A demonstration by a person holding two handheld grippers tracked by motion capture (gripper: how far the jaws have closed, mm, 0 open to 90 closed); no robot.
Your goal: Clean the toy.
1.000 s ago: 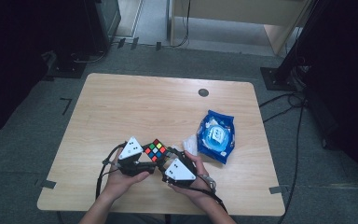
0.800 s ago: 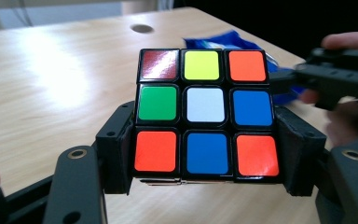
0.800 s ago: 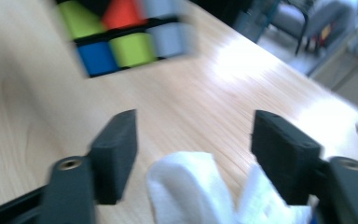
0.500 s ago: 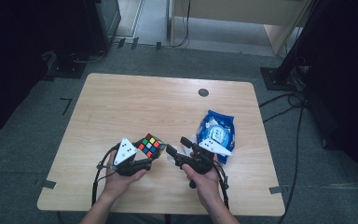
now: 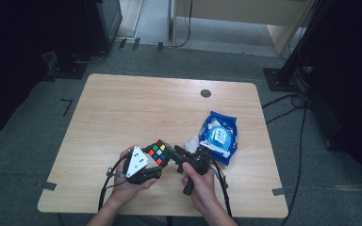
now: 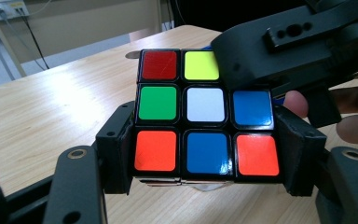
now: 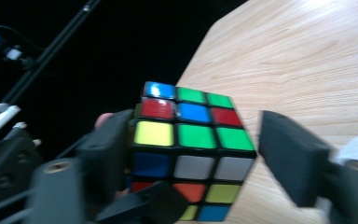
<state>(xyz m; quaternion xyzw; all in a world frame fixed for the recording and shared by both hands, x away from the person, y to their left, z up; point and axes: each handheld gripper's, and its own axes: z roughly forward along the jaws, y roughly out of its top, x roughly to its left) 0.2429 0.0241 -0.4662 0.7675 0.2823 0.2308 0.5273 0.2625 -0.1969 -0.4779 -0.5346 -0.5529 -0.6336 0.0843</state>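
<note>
— While the left tool [image 6: 205,186] clenched the puzzle cube [image 6: 205,112] by its bottom layer, where was that cube?
— Raised off the worktop [image 5: 122,108], just left of the blue packet [image 5: 219,136].
— And the right tool [image 7: 191,154]?
— Its jaws had just been closing around the cube, one side not yet touching.

On the wooden table [image 5: 122,108] we note a blue packet [image 5: 218,135] at the right, lying flat, with a crumpled white tissue [image 5: 191,141] just beside its near left edge. A small dark round spot [image 5: 206,93] sits near the far edge. Grey carpet [image 5: 28,141] surrounds the table; cables [image 5: 297,101] trail at the right.
</note>
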